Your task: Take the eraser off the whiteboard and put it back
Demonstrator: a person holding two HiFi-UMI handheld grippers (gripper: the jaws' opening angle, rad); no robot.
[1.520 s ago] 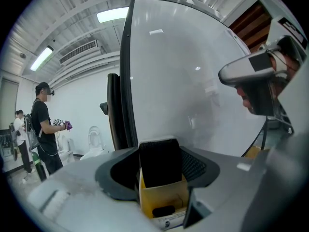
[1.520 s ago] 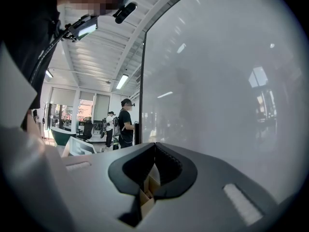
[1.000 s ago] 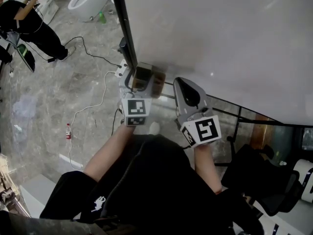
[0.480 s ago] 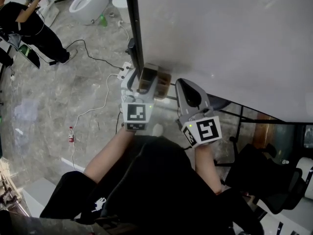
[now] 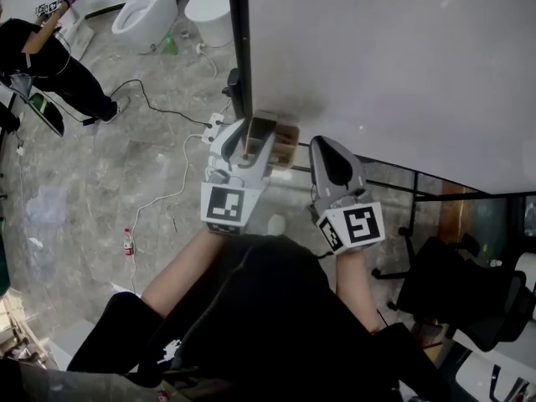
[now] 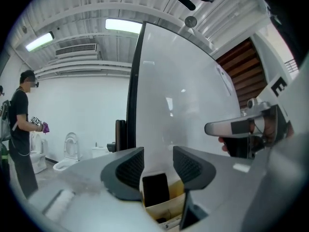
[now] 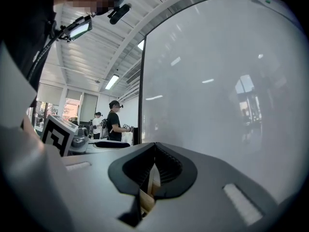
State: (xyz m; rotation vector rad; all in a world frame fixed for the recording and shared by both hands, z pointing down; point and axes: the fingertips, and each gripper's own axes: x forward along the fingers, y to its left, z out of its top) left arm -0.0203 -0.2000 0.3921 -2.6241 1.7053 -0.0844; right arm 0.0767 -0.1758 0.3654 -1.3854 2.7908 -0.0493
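Whiteboard upright before you: the eraser sat at its lower edge beside the dark frame, straight ahead between the jaws of your left tool, which had just closed onto it; your right tool, clenched empty, hung alongside.

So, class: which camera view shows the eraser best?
The left gripper view: the eraser stands face-on between the left tool's jaws. The head view gives only its top from above. The right gripper view does not clearly show it.

Black clothing; the grey left gripper and right gripper carry black-and-white marker cubes.
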